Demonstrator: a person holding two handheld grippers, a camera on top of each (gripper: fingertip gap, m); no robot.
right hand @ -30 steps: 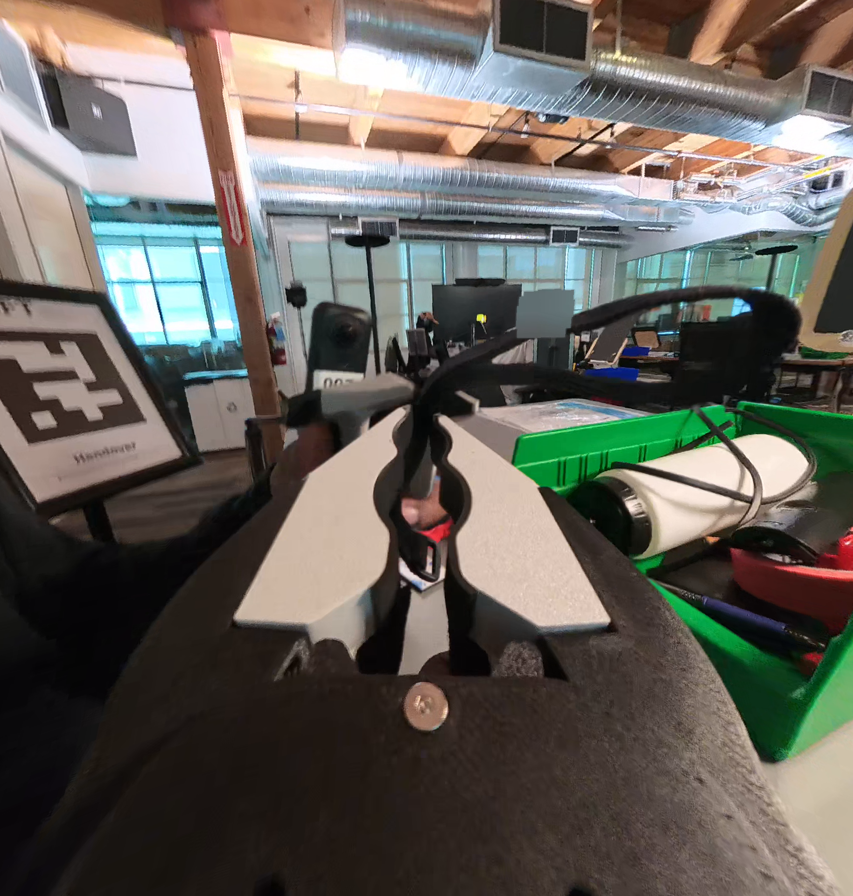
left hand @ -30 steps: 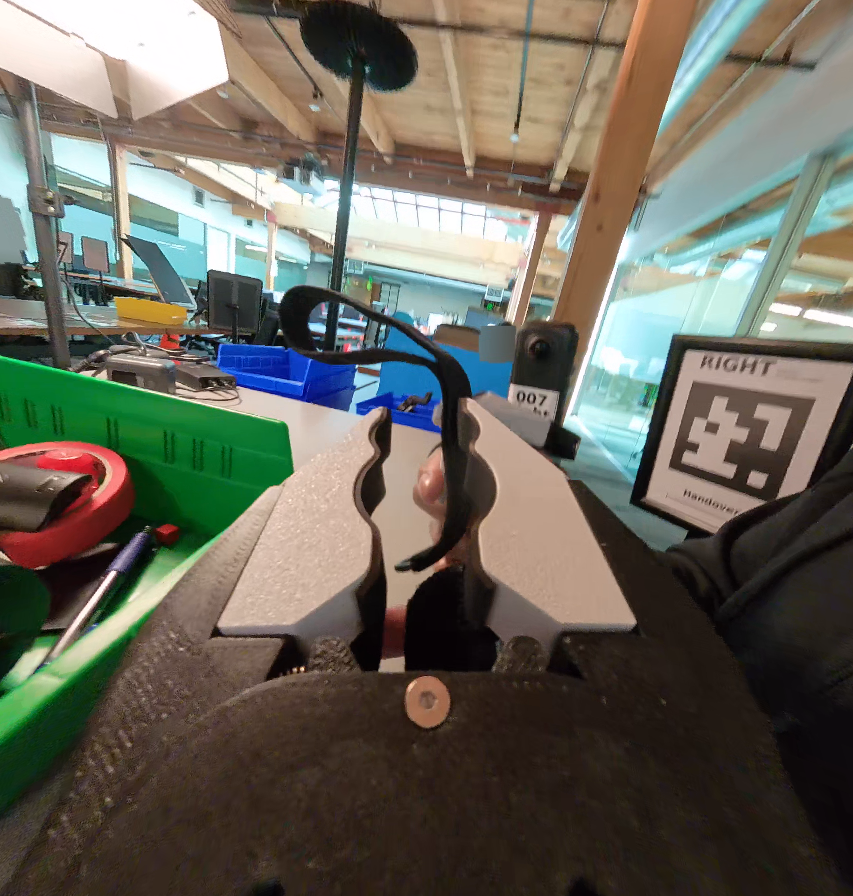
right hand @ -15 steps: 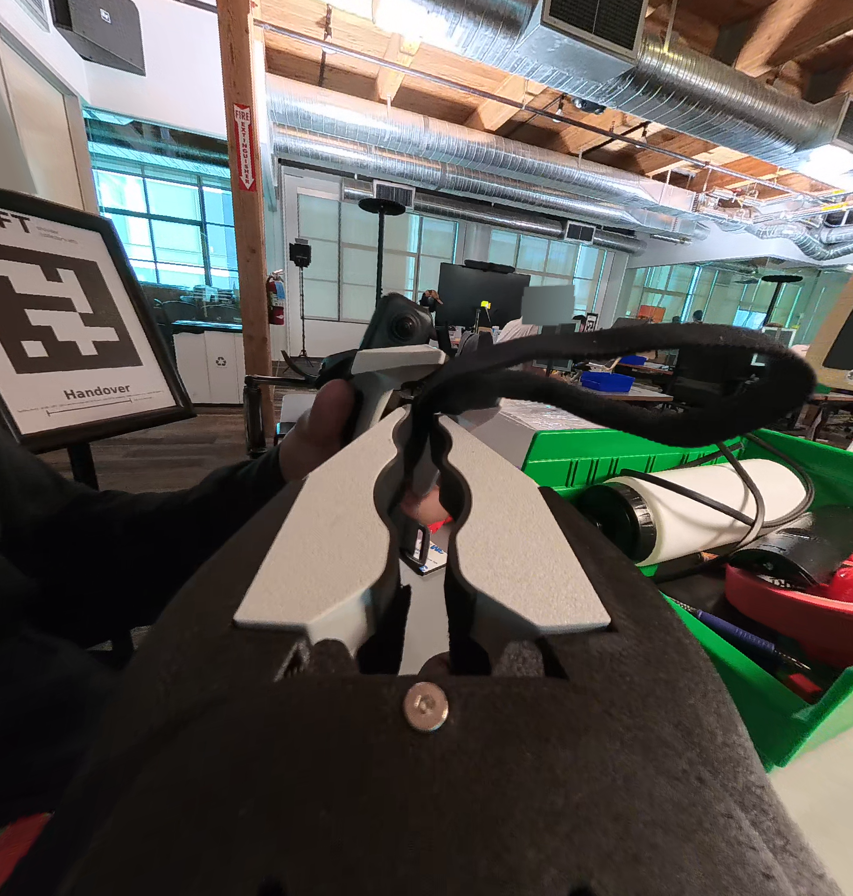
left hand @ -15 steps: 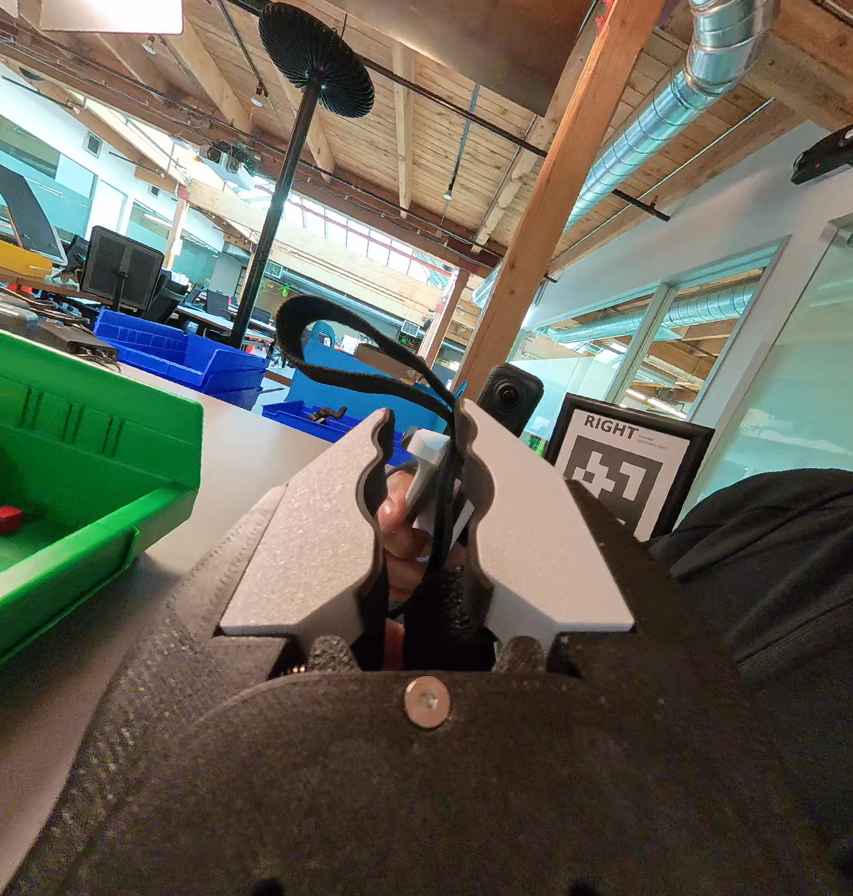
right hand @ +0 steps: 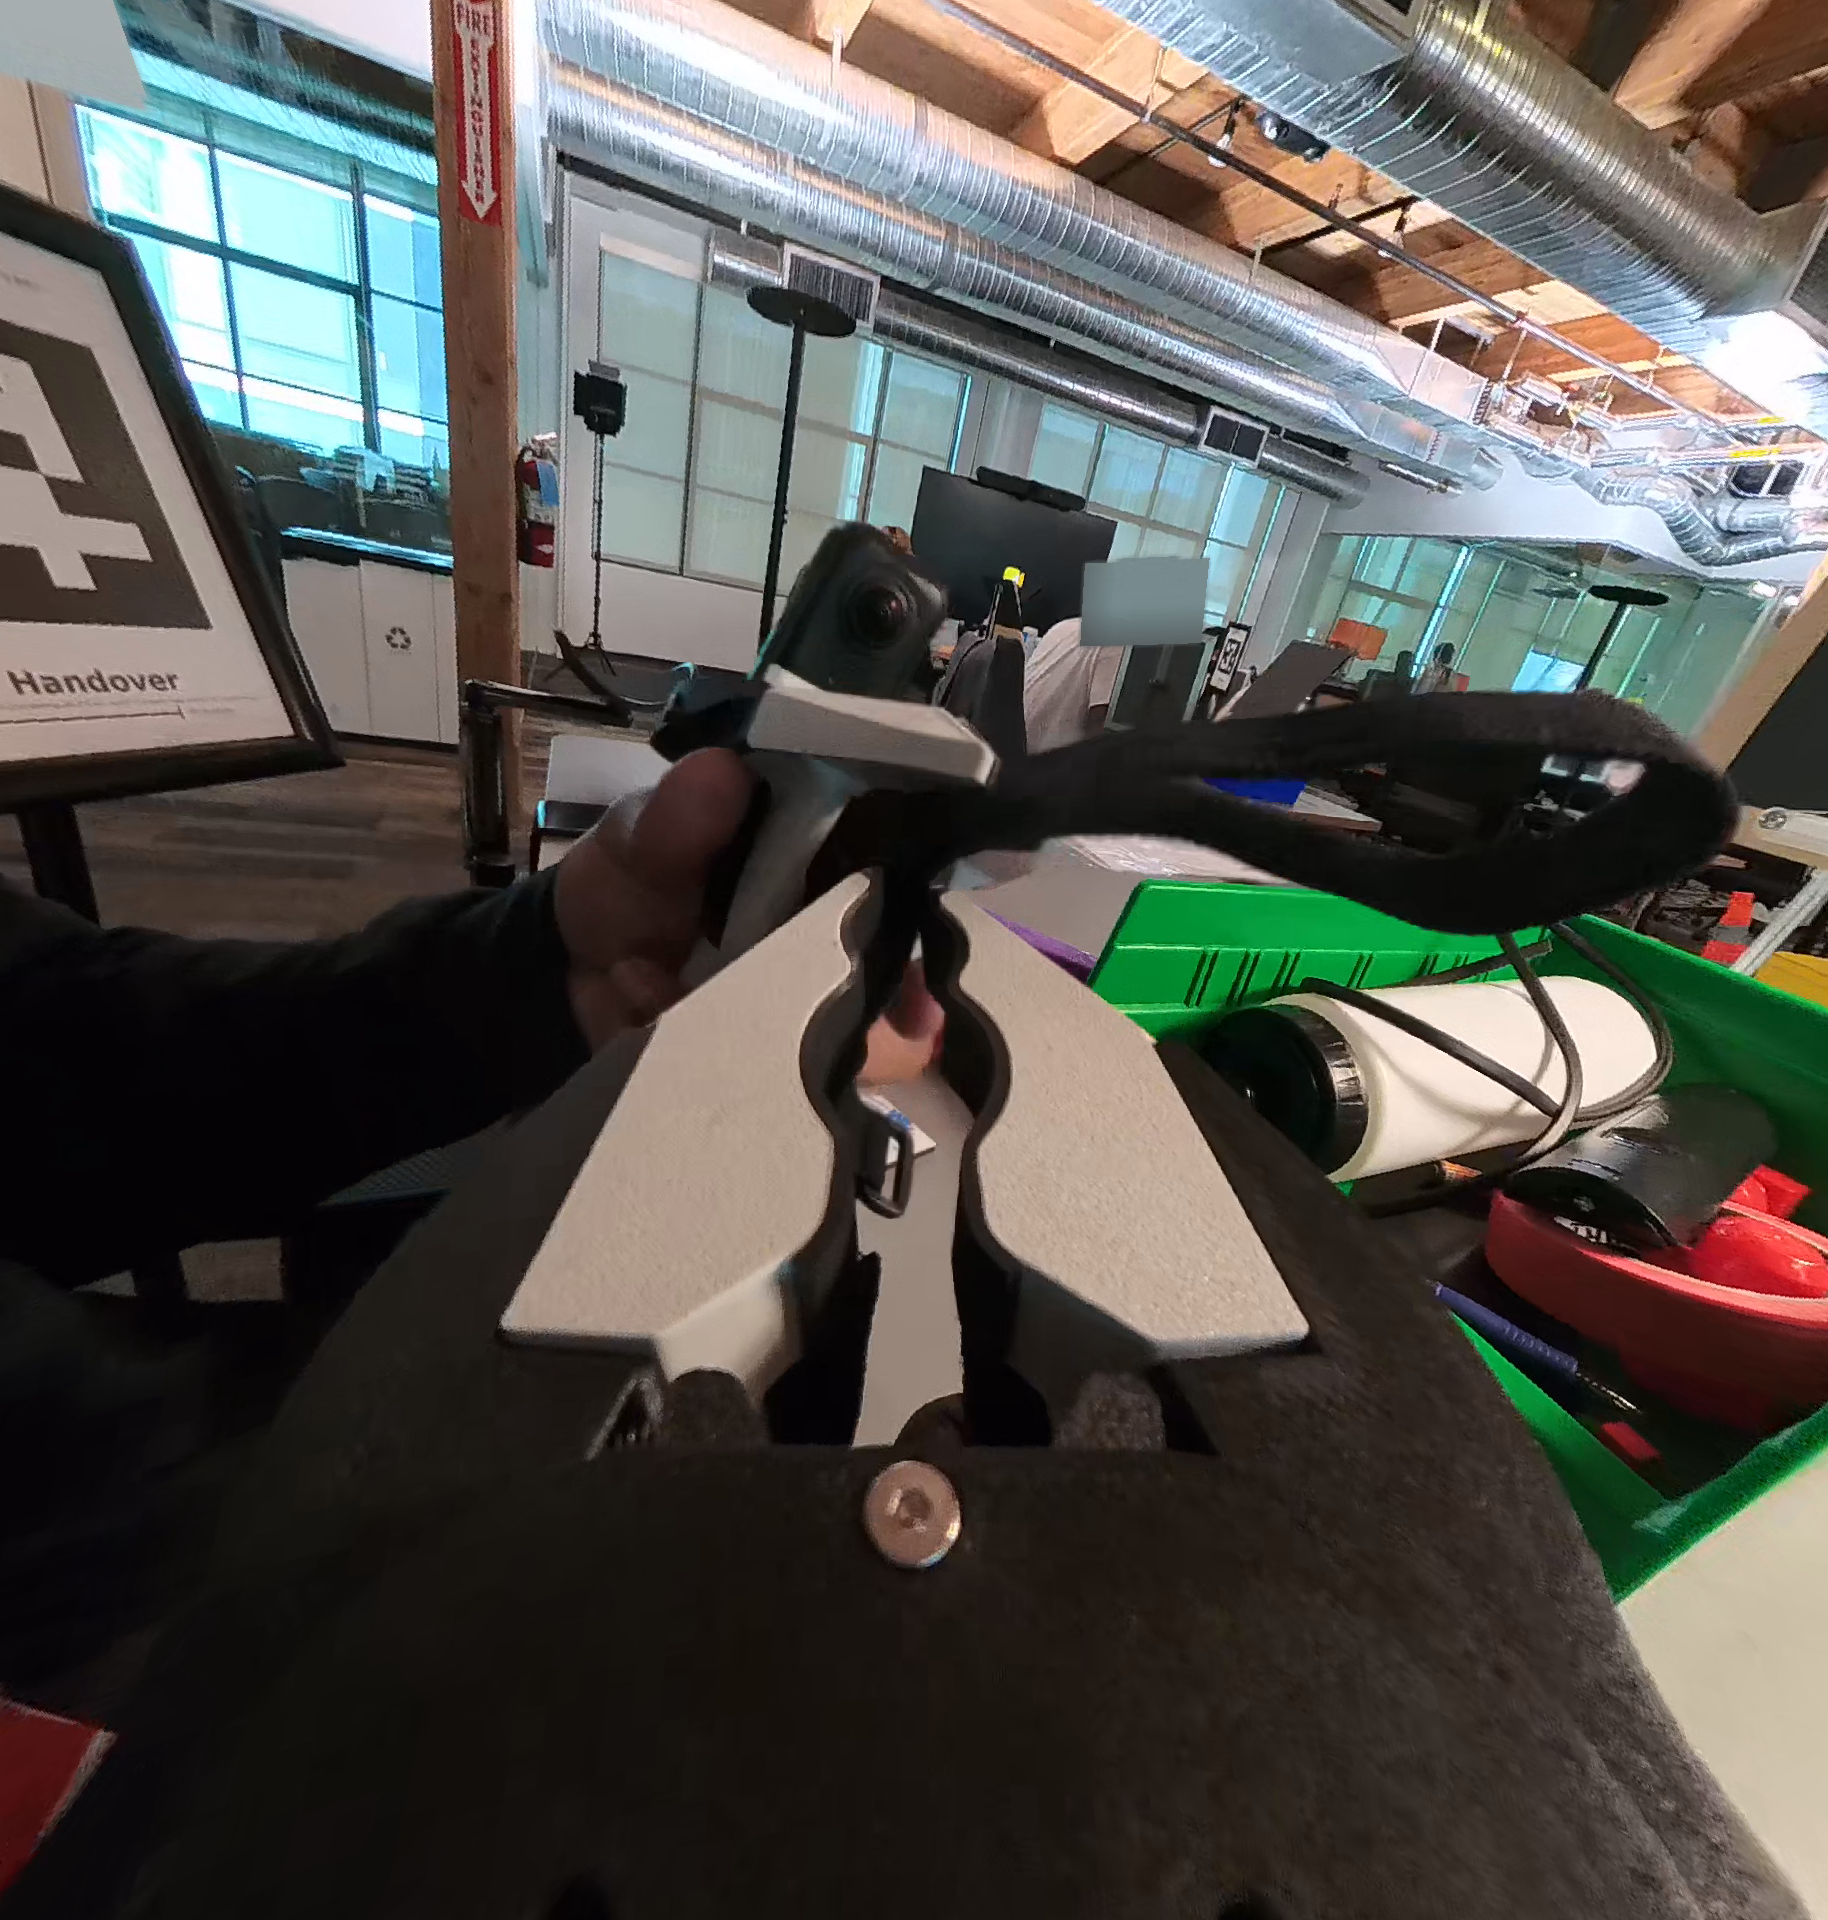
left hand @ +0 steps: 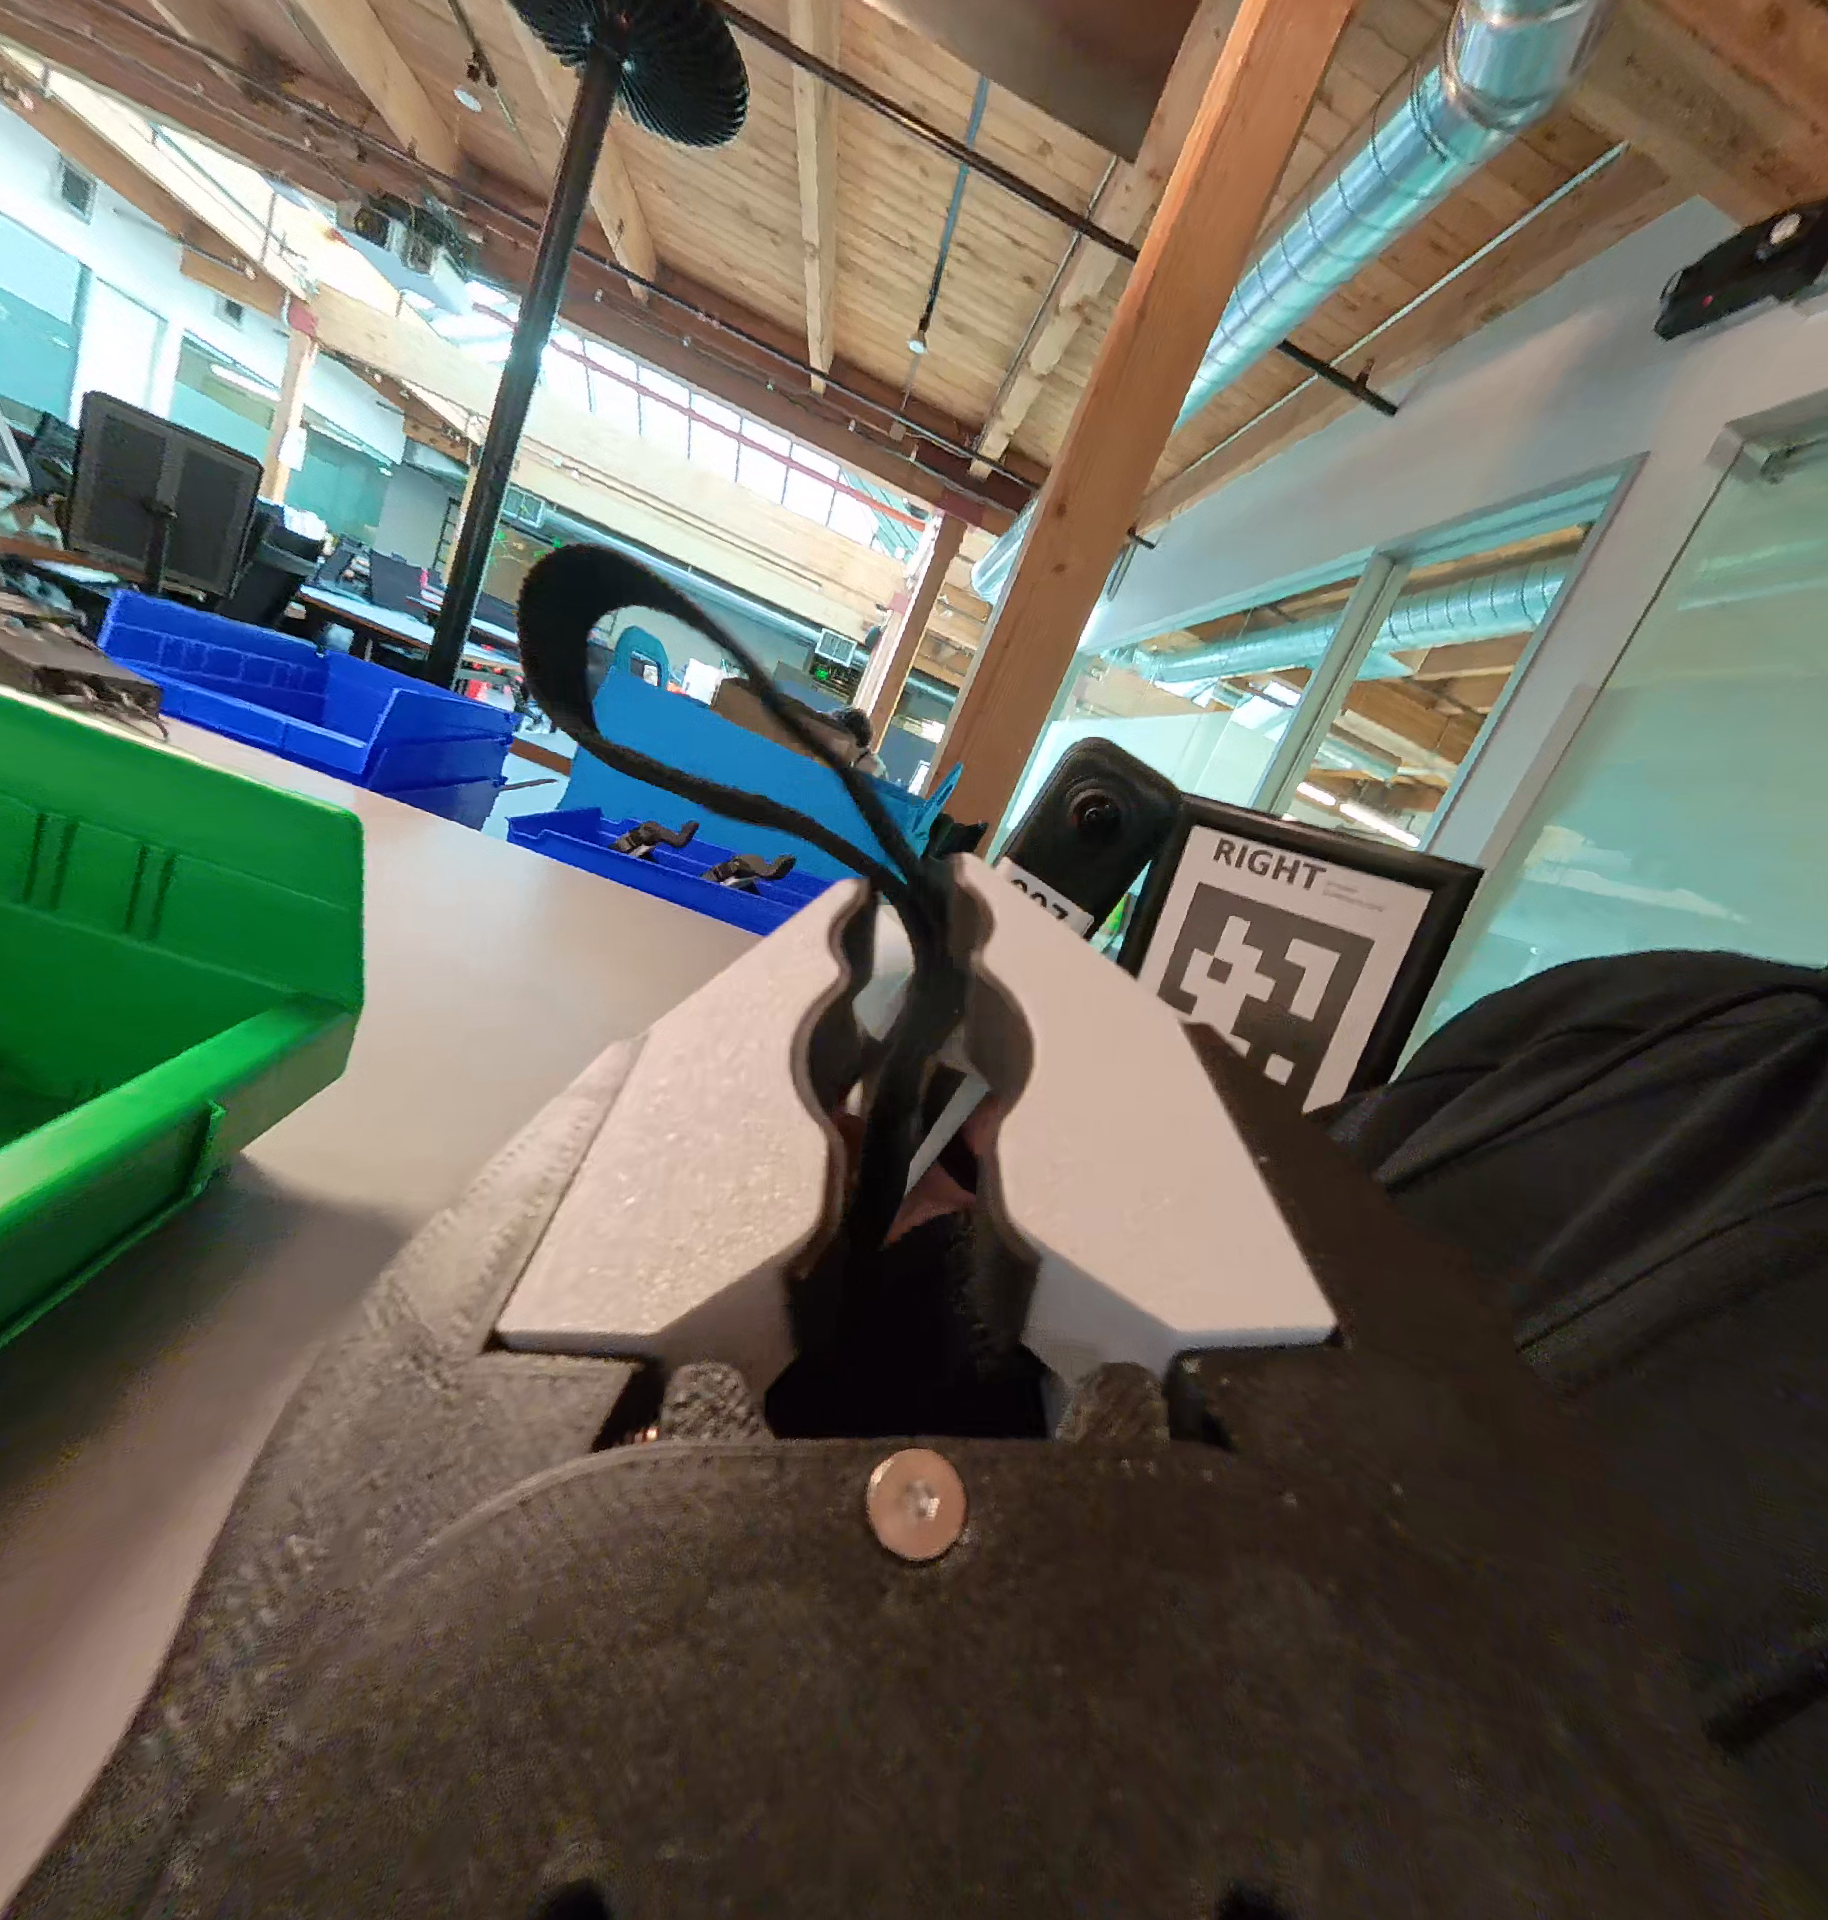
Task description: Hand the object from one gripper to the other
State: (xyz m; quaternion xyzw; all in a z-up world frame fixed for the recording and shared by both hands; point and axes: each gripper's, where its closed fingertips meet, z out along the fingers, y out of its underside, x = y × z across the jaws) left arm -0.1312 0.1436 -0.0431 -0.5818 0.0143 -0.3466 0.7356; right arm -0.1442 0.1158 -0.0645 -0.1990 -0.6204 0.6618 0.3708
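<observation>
Left wrist view: the left gripper [left hand: 915, 914] pinches a black fabric strap [left hand: 619, 665] at its fingertips, the loop rising above a green bin [left hand: 151, 935]. Right wrist view: the right gripper [right hand: 905, 914] is likewise clamped on the strap [right hand: 1409, 821], its loop stretching right over the bin [right hand: 1720, 1039]; a hand [right hand: 650, 904] grips the other tool.

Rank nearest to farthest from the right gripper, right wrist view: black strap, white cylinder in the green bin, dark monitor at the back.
1. Black strap: pinched at the right gripper fingertips, loop trailing right.
2. White cylinder: lying in the green bin, right of the fingers.
3. Dark monitor: far back, centre, before the windows.
</observation>
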